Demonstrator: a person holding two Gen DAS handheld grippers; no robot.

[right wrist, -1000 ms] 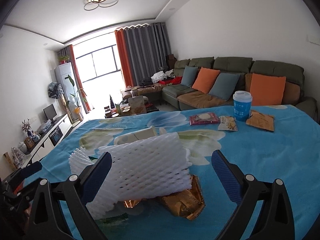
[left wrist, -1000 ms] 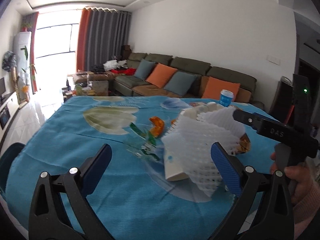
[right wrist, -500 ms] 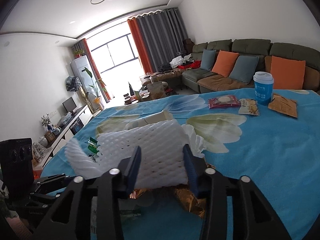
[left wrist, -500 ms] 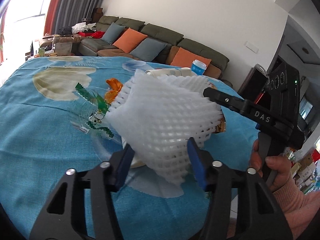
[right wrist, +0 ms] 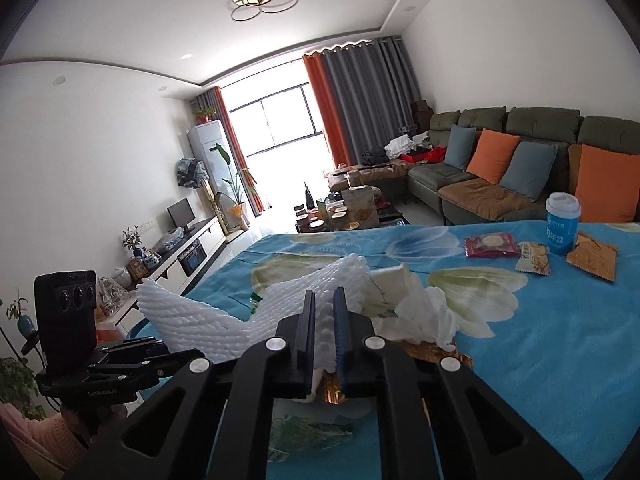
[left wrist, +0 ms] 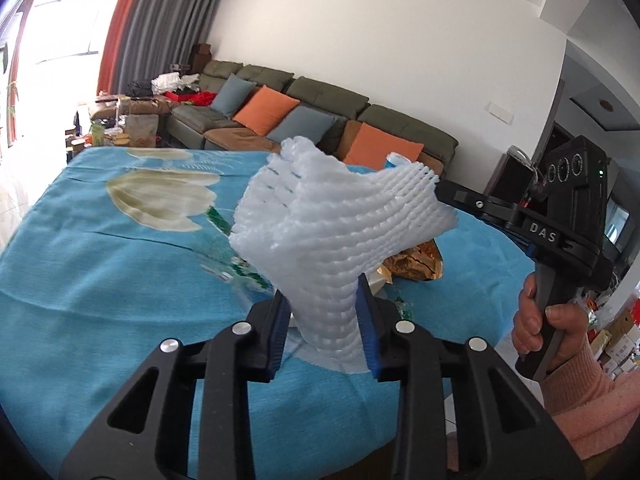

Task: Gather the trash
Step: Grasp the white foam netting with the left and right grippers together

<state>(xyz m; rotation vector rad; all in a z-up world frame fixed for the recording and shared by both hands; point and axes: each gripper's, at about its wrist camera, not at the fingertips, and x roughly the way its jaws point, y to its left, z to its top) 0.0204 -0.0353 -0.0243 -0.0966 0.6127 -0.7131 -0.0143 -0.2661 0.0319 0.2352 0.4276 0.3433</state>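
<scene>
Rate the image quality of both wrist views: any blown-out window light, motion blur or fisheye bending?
Left wrist: the window is blown out at top left, the green printed wrapper behind the white foam fruit net smears, and the walls bow. Right wrist: the window glares white, dark corners vignette, the blue paper cup stays sharp.

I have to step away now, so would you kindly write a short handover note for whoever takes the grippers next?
Left gripper: jaws have just been closing, now pinching one end of the white foam net.
Right gripper: also just closed, clamped on the net's other end.
Net is held up above the table between both grippers.
Still on the table: gold wrapper, tissue, red packet, two snack packets, blue cup.
Done: net picked up. Left: bin it and collect the rest; no bin in view.
</scene>
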